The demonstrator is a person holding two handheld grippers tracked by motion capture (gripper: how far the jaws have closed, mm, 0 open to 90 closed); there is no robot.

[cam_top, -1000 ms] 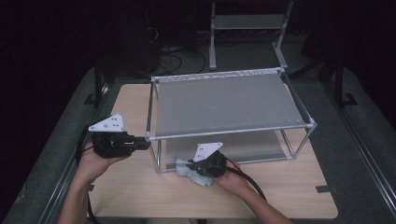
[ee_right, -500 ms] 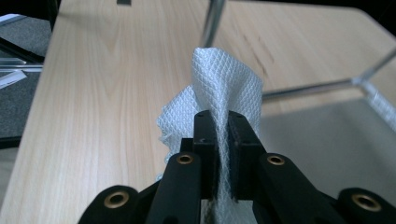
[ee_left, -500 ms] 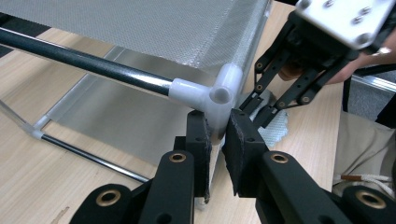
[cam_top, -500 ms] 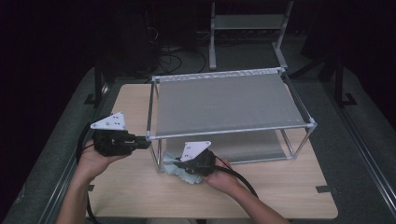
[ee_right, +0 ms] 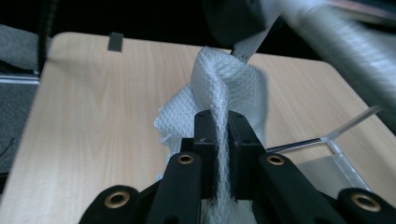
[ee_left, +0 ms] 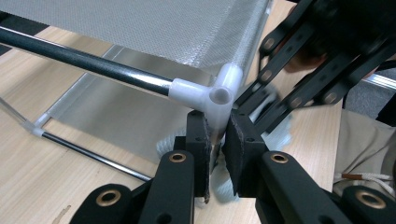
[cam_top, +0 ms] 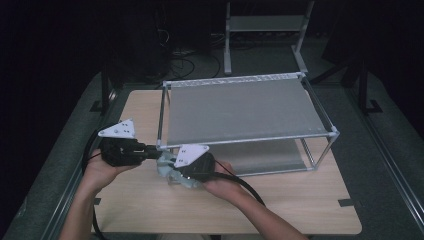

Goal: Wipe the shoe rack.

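Dark surroundings ring the wooden table point(cam_top: 300, 200). My left gripper point(ee_left: 215, 140) is clamped on the rack's white corner joint point(ee_left: 210, 95), lower left of the rack frame point(cam_top: 240, 137). My right gripper point(ee_right: 223, 128) pinches the mesh cloth point(ee_right: 229, 84) between its pads, centre frame. Pulling harder could snag it there and drag the rack.

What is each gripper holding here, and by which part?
The left gripper is clamped on the rack at its near-left post, just below the white corner joint. The right gripper pinches a bunched fold of the white mesh cloth.
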